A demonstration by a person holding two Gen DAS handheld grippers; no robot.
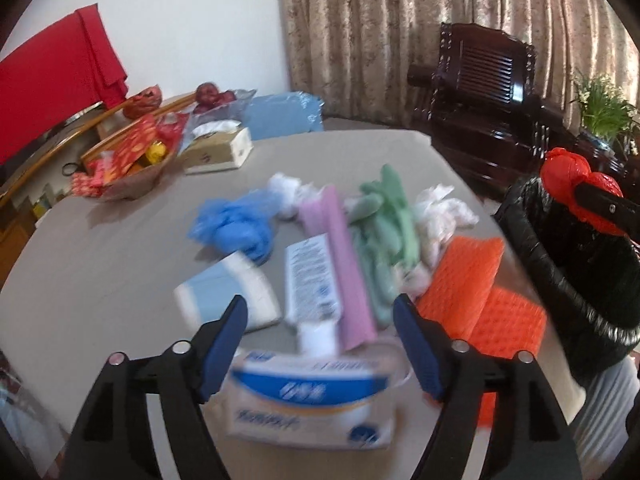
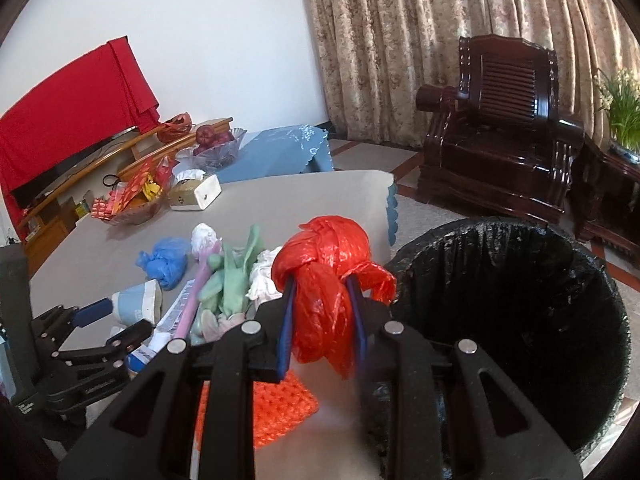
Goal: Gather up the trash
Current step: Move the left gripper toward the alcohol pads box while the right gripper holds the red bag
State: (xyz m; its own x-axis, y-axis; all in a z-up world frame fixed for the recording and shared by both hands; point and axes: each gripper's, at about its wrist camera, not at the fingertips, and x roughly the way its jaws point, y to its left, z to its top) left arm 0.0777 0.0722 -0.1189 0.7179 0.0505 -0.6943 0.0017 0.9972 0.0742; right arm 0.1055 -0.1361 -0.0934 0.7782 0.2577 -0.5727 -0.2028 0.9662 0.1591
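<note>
the right gripper (image 2: 322, 316) is clamped on a crumpled red plastic bag (image 2: 324, 272), held just beside the rim of the black-lined bin (image 2: 520, 320) and not yet over its mouth. let go here, the light bag would likely land on the table. the left gripper (image 1: 320, 344) stands wide open and empty over a blue-and-white box (image 1: 308, 400), well away from the bin.

Left tool (image 1: 320, 344) agape, right tool (image 2: 322, 322) clamped
</note>
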